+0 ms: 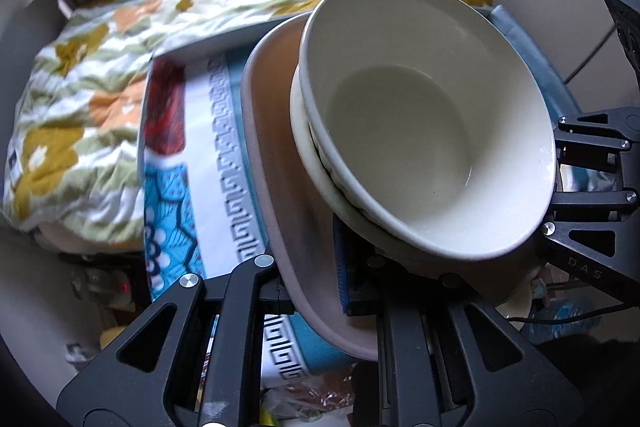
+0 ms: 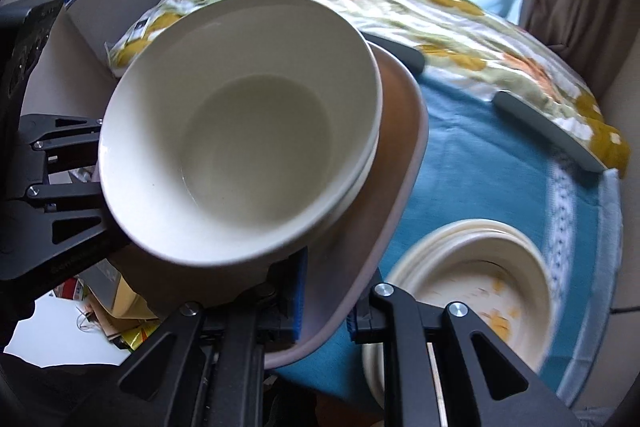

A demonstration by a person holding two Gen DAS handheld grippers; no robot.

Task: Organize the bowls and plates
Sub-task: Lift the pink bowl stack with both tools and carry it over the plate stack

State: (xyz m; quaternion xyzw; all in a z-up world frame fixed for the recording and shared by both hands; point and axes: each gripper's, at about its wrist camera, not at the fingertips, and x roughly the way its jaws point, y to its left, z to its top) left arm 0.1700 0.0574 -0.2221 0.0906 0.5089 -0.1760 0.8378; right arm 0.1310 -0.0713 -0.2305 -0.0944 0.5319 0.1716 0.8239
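A pale pink plate (image 1: 276, 163) carries stacked white bowls (image 1: 420, 131) and is tilted in the air. My left gripper (image 1: 316, 295) is shut on the plate's near rim. In the right wrist view the same plate (image 2: 400, 163) and white bowls (image 2: 240, 131) fill the left half, and my right gripper (image 2: 324, 311) is shut on the plate's opposite rim. Each gripper's black frame shows in the other's view, behind the bowls. A stack of cream plates with yellow marks (image 2: 476, 275) sits on the blue cloth below the right gripper.
A table with a blue patterned cloth (image 2: 480, 163) lies under the dishes. A floral quilt (image 1: 80, 99) is piled along its far side. Two dark grey bars (image 2: 548, 135) lie on the cloth by the quilt. Curtains and a window are behind.
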